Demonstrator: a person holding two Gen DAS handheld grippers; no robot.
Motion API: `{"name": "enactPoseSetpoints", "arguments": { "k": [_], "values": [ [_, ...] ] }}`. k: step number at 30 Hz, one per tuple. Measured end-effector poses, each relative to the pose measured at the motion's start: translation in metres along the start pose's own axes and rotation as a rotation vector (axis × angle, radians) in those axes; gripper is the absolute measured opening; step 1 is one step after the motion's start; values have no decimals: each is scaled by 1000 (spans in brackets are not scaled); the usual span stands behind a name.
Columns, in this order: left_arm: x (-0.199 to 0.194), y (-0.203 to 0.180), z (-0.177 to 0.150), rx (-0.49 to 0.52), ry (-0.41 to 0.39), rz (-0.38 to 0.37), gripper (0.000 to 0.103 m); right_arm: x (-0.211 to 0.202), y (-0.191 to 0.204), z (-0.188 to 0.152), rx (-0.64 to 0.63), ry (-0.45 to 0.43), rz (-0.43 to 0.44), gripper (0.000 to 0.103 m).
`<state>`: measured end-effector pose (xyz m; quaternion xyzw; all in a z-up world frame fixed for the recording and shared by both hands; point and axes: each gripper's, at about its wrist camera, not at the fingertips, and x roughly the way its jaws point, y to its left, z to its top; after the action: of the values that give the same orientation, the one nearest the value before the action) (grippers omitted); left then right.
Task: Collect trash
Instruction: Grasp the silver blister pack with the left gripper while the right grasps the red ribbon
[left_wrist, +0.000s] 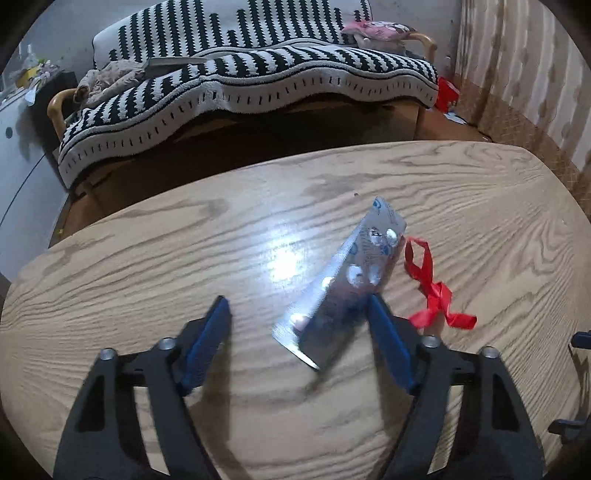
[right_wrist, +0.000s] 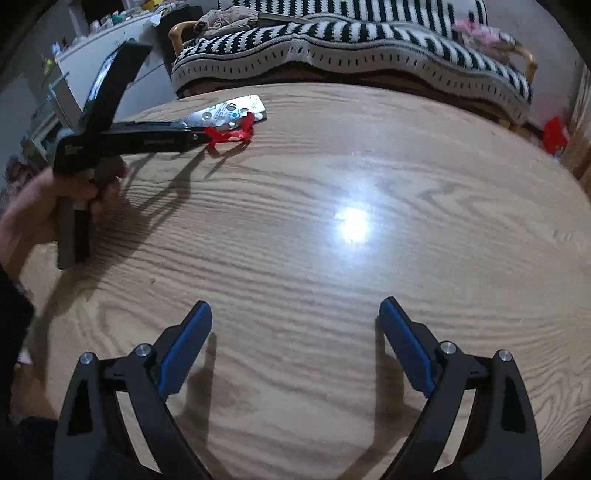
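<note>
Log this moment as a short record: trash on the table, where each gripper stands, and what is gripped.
surface: light wooden oval table
trash 1: silver foil blister pack, lying between the left gripper's fingers
trash 2: crumpled red ribbon, beside the pack, outside the jaws
left gripper: jaws straddle the pack, not yet pinching it
right gripper: open over bare table, nothing between its fingers
collected: nothing yet

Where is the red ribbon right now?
The red ribbon lies on the wooden table, just right of the silver blister pack in the left wrist view. It sits outside the left gripper, beside its right finger.
</note>
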<state>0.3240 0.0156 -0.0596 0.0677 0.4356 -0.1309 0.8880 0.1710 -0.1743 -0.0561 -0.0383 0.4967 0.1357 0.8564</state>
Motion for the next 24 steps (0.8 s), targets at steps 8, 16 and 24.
{"name": "enactPoseSetpoints", "arguments": {
  "k": [8, 16, 24],
  "values": [
    [-17, 4, -16, -4, -18, -2, 29, 37, 34, 36, -82, -44, -35, 93],
    [-61, 39, -69, -110, 6, 47, 28, 81, 59, 101, -81, -78, -33, 92],
    [-99, 51, -92, -181, 11, 115, 28, 97, 56, 143, -38, -97, -57, 40]
  ]
}}
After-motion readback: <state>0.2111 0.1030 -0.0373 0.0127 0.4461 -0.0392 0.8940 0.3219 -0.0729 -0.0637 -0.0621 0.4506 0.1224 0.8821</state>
